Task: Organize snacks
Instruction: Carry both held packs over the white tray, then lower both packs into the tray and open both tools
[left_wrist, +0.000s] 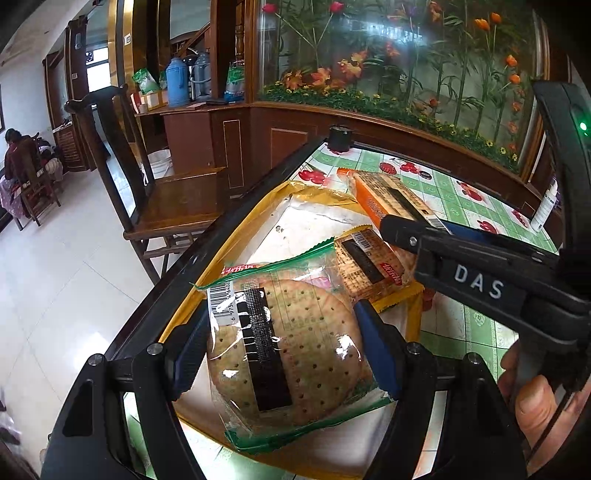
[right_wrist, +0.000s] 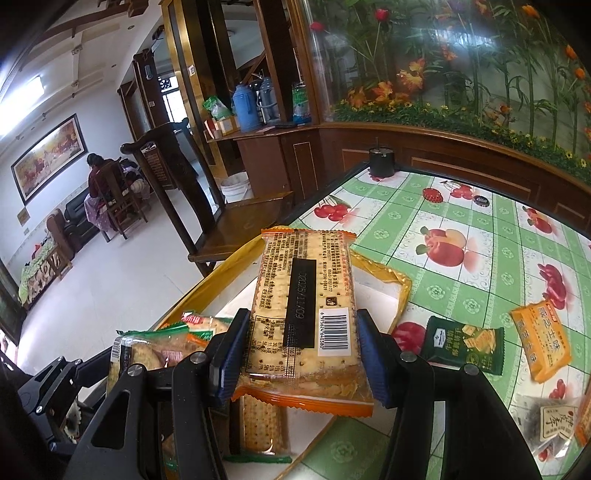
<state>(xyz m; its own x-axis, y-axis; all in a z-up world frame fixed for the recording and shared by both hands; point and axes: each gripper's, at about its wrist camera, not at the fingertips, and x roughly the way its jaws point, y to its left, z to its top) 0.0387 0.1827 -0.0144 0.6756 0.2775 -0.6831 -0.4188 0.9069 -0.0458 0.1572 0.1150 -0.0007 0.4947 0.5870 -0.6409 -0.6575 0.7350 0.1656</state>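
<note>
Between my left fingers (left_wrist: 280, 354) sits a round cracker pack (left_wrist: 284, 347) with green edges, clamped from both sides; its barcode sticker begins 6 975, and a black strip covers the rest of the print. It hangs over the yellow-rimmed tray (left_wrist: 236, 236) at the near edge of the bench (left_wrist: 458, 195). Just past it in the tray lies a square cracker pack (left_wrist: 373, 262) with red lettering too small to read. To the right, my other tool crosses the view, marked DAS.

My right fingers (right_wrist: 299, 350) grip an orange cracker pack (right_wrist: 303, 314) above the same tray; its barcode reads 6 975624 640380. Right of it, loose on the green fruit-print bench, lie a dark green snack bag (right_wrist: 463, 349), a yellow snack bag (right_wrist: 543, 341), and a clear packet (right_wrist: 550, 424) with Chinese lettering.
</note>
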